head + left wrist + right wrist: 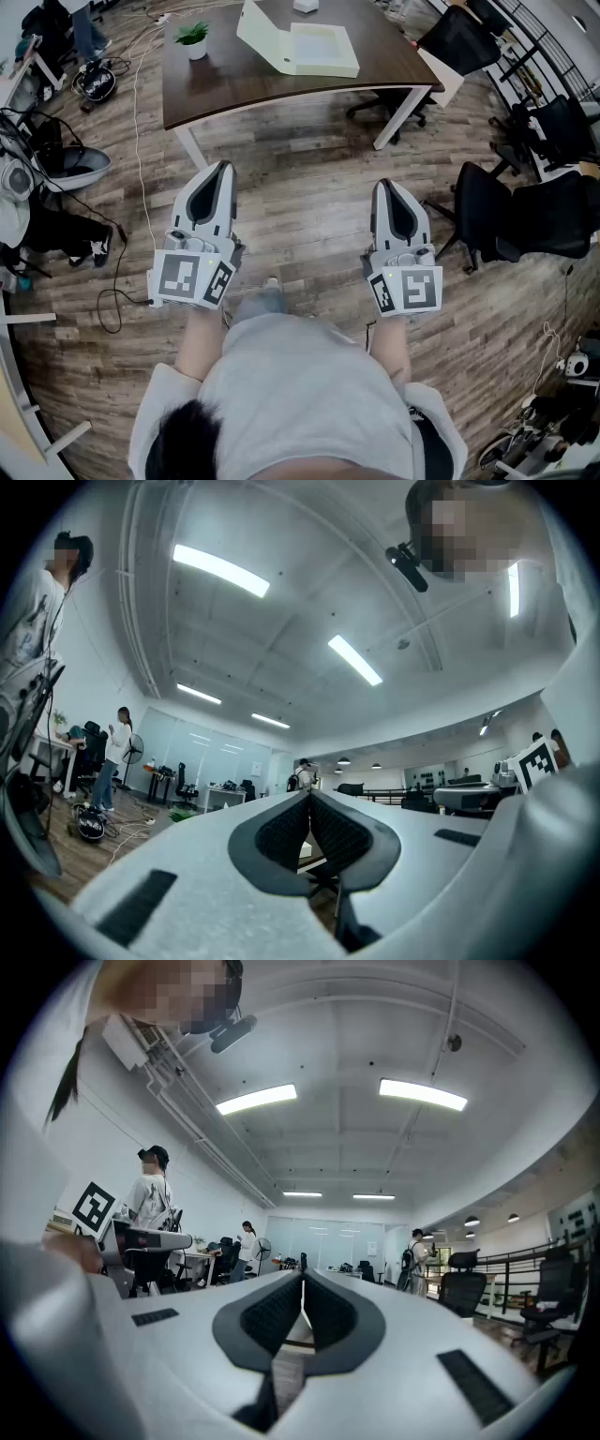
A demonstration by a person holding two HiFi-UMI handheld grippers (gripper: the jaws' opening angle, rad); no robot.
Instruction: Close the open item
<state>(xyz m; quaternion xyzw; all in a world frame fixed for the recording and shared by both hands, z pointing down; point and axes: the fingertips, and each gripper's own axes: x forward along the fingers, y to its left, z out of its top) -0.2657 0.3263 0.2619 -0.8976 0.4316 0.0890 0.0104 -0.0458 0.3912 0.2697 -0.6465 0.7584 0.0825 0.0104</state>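
The task has not started. The pale box (305, 47) sits on the worktop (225, 84), toward its right end, with its lid (255, 30) raised on the side facing the worktop's middle. Closing it is all left to do.

The person stands on the floor, well short of the worktop's near edge. The left gripper (222, 169) and the right gripper (386, 186) are held out side by side, both pointing toward the worktop and touching nothing. Each has its jaws pressed together and is empty. To reach the lid, the person probably has to walk up to the worktop first.

The worktop is dark wood on white legs. A small potted plant (194, 39) stands near its left end. It stands on a wood-plank floor (309, 187), with black office chairs (511, 211) to its right and cables (131, 141) trailing to its left. The gripper views show an open office with ceiling strip lights and a few people standing beyond the worktop.
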